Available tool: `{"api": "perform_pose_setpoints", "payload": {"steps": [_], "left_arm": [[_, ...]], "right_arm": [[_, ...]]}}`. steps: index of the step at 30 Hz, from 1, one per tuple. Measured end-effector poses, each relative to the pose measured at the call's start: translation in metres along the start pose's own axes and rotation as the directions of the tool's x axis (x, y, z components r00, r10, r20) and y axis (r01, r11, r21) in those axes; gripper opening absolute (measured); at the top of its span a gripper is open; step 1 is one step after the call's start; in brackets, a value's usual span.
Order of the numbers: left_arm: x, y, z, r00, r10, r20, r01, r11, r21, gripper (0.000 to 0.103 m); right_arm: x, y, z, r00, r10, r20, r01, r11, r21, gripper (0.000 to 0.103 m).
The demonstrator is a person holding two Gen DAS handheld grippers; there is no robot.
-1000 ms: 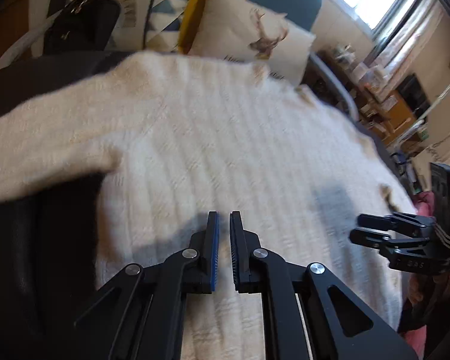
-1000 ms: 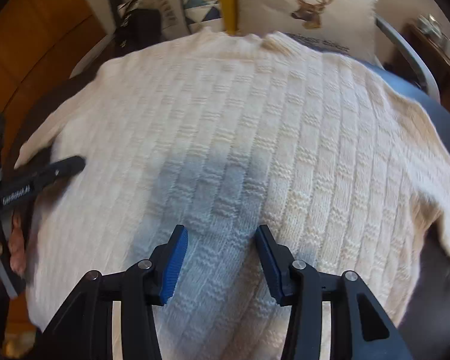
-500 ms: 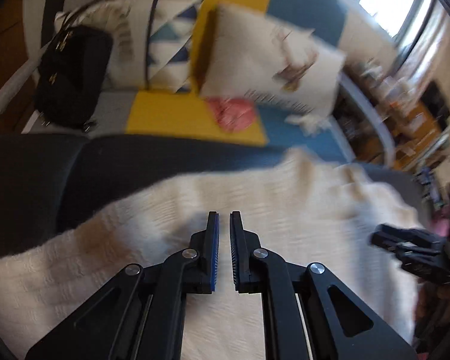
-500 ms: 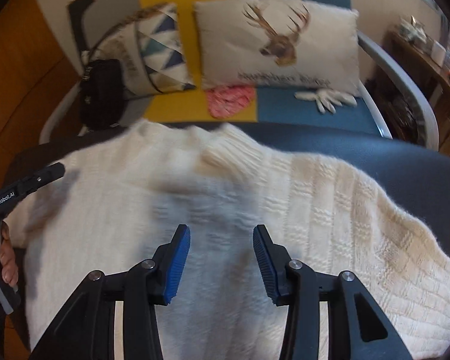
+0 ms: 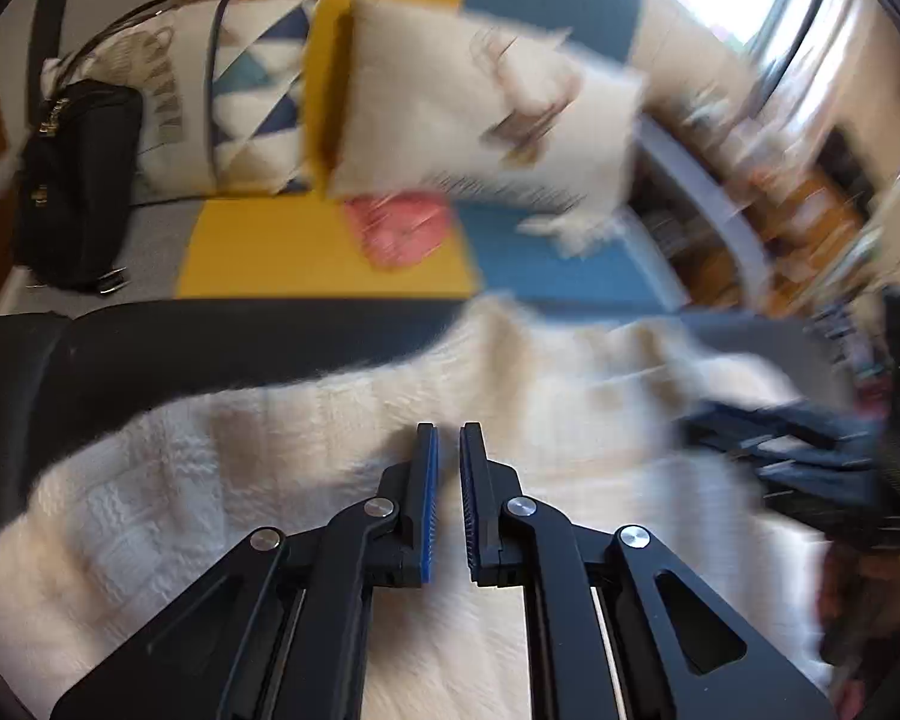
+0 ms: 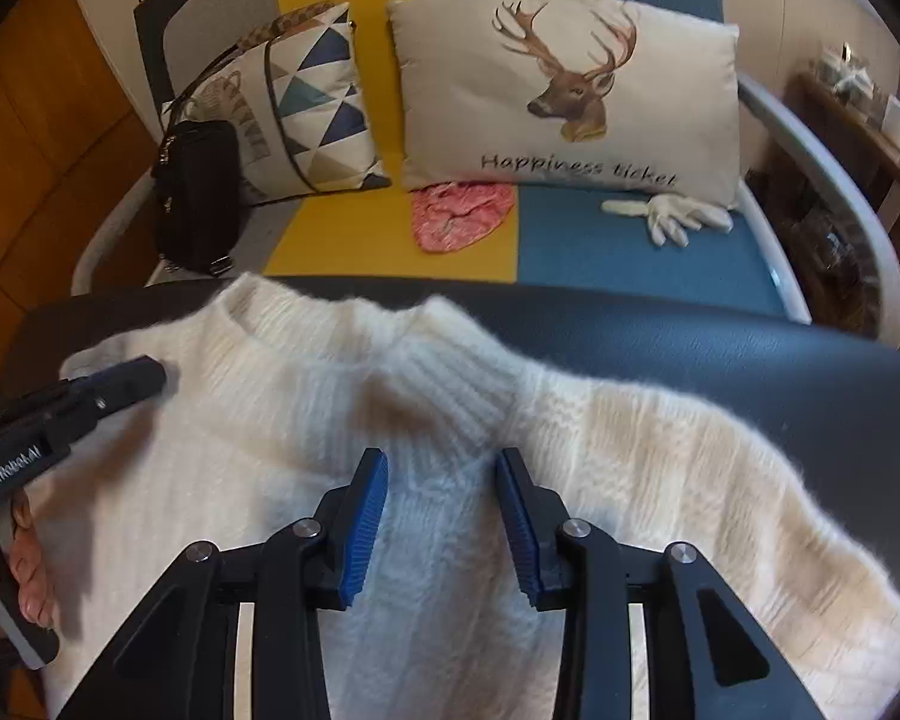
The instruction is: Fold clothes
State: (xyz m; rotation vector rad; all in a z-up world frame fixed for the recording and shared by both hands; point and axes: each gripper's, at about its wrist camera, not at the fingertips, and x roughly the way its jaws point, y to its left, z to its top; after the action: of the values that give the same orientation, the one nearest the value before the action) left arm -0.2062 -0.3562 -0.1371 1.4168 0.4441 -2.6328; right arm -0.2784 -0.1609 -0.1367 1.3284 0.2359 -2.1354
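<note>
Where the dark padded surface (image 6: 720,372) is covered, one cream knitted sweater (image 6: 306,420) is spread flat, its ribbed collar (image 6: 450,384) turned toward the sofa (image 6: 600,252). Two grippers are seen above it. The right gripper (image 6: 441,516) is held with its jaws parted wide, nothing between them, and the sweater's chest lies directly beneath and between the blue pads, the collar just beyond the tips. The left gripper (image 5: 444,504) is held nearly closed, a narrow gap left between its pads; no cloth is seen pinched there, and the sweater lies underneath it. On the sofa two cushions are propped, a deer-print cushion (image 6: 570,90) and a triangle-print cushion (image 6: 294,102), beside one black bag (image 6: 195,198), one pink cloth (image 6: 459,213) and one white glove (image 6: 672,216).
</note>
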Motion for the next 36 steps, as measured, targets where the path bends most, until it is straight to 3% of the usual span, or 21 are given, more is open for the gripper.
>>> {"api": "perform_pose_setpoints", "payload": {"steps": [5,9,10,11,13,14,16,18,23,26,28,30,33,34,36], "left_arm": [[-0.010,0.002,-0.003,0.999,0.010,0.031,-0.009,1.000,-0.013,0.008],[-0.031,-0.009,-0.017,0.994,-0.014,0.105,0.012,1.000,0.020,0.008],[-0.030,-0.016,-0.021,0.994,0.030,0.109,-0.037,0.998,0.059,0.008],[-0.029,-0.023,-0.026,0.991,0.073,0.111,-0.083,0.992,0.096,0.008],[-0.013,-0.024,-0.031,0.993,0.113,0.039,-0.117,0.986,0.115,0.008],[-0.016,-0.024,-0.032,0.991,0.117,0.066,-0.124,0.986,0.114,0.008],[-0.026,-0.025,-0.033,0.994,0.094,0.051,-0.098,0.992,0.083,0.008],[-0.044,-0.034,-0.038,0.997,0.021,0.078,-0.026,0.998,0.058,0.008],[-0.079,-0.102,-0.077,0.981,-0.177,0.076,0.165,0.976,0.145,0.008],[-0.081,-0.148,-0.104,0.967,-0.256,0.015,0.247,0.945,0.215,0.008],[-0.078,-0.175,-0.122,0.959,-0.282,-0.039,0.282,0.923,0.263,0.008],[-0.075,-0.193,-0.142,0.937,-0.331,-0.111,0.348,0.898,0.269,0.008],[-0.083,-0.209,-0.166,0.919,-0.362,-0.157,0.393,0.875,0.283,0.008],[-0.085,-0.212,-0.172,0.919,-0.358,-0.165,0.392,0.871,0.296,0.008],[-0.088,-0.219,-0.187,0.929,-0.329,-0.170,0.368,0.868,0.332,0.013]], "right_arm": [[-0.013,-0.014,-0.005,0.999,-0.033,0.006,0.033,0.998,0.052,0.037],[-0.033,-0.041,-0.026,0.998,-0.056,-0.014,0.057,0.994,0.098,0.037],[-0.034,-0.053,-0.031,0.996,-0.084,-0.024,0.086,0.990,0.112,0.037],[-0.032,-0.067,-0.034,0.994,-0.106,-0.034,0.110,0.985,0.134,0.034],[-0.034,-0.095,-0.036,0.999,-0.044,-0.025,0.048,0.978,0.203,0.023],[-0.037,-0.106,-0.036,1.000,-0.012,-0.022,0.017,0.972,0.235,0.015],[-0.049,-0.123,-0.039,1.000,0.011,-0.026,-0.003,0.958,0.286,0.017],[-0.063,-0.130,-0.049,0.998,0.059,-0.035,-0.046,0.955,0.292,0.021],[-0.089,-0.135,-0.081,0.985,0.144,-0.097,-0.116,0.962,0.248,0.021],[-0.083,-0.136,-0.092,0.985,0.014,-0.172,0.020,0.981,0.192,0.019],[-0.080,-0.142,-0.096,0.983,-0.048,-0.177,0.078,0.983,0.168,0.017],[-0.082,-0.147,-0.097,0.985,-0.047,-0.168,0.079,0.979,0.188,0.017],[-0.099,-0.145,-0.099,0.989,-0.019,-0.147,0.050,0.976,0.210,0.021],[-0.106,-0.141,-0.102,0.989,-0.022,-0.143,0.049,0.981,0.187,0.027],[-0.114,-0.138,-0.110,0.987,-0.061,-0.149,0.082,0.987,0.141,0.029]]}}
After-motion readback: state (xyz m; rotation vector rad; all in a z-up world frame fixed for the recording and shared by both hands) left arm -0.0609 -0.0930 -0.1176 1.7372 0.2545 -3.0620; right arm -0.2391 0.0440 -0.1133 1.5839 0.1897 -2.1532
